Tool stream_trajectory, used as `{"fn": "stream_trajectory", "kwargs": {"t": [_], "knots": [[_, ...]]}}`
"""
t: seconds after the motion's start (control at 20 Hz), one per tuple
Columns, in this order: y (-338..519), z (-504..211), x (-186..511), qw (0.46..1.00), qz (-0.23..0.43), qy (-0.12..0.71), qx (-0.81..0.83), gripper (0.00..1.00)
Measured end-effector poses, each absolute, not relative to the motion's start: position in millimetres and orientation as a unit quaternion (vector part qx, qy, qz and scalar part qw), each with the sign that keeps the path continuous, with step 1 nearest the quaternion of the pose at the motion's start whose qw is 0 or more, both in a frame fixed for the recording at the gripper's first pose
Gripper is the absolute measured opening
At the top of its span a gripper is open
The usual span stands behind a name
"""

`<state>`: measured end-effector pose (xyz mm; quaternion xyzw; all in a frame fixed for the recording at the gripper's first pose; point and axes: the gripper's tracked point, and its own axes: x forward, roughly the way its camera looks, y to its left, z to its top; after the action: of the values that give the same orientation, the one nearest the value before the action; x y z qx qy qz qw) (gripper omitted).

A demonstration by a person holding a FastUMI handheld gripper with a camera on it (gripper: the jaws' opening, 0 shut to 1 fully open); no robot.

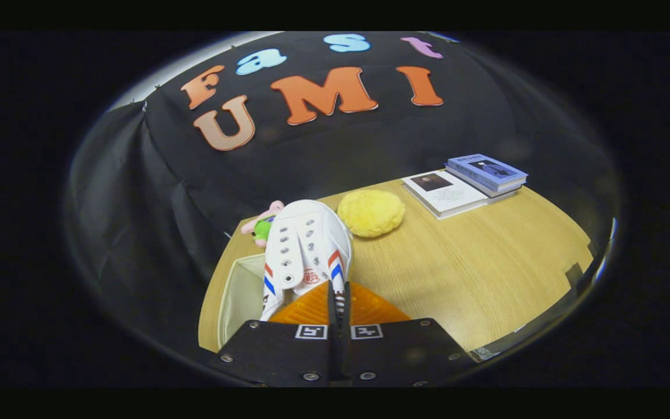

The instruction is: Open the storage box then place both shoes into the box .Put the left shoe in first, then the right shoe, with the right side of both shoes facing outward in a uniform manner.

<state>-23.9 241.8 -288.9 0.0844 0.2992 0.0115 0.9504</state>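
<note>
One shoe is in sight, held in the closed fingers of the one gripper, above one box. On the one table lie two books, one yellow sponge and one small plush toy.

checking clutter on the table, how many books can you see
2: a white book on the table's far corner, and a blue book lying partly on it. The closed tongs grip the shoe.
</note>
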Motion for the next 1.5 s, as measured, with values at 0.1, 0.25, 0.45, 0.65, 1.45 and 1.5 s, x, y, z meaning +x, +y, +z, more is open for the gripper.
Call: {"fn": "stream_trajectory", "kwargs": {"t": [0.1, 0.25, 0.45, 0.65, 1.45, 1.5], "knots": [[246.8, -299.2, -28.3, 0.948, 0.013, 0.31, 0.07, 0.0], [254.7, -312.7, -33.8, 0.943, 0.017, 0.326, 0.06, 0.0], [252.2, -319.5, -36.2, 0.94, 0.007, 0.337, 0.051, 0.02], [256.0, -323.2, -37.4, 0.937, 0.009, 0.348, 0.026, 0.08], [176.5, -205.6, 9.5, 0.974, -0.017, 0.227, -0.004, 0.98], [167.9, -197.0, 12.8, 0.975, -0.021, 0.219, -0.002, 0.98]]}}
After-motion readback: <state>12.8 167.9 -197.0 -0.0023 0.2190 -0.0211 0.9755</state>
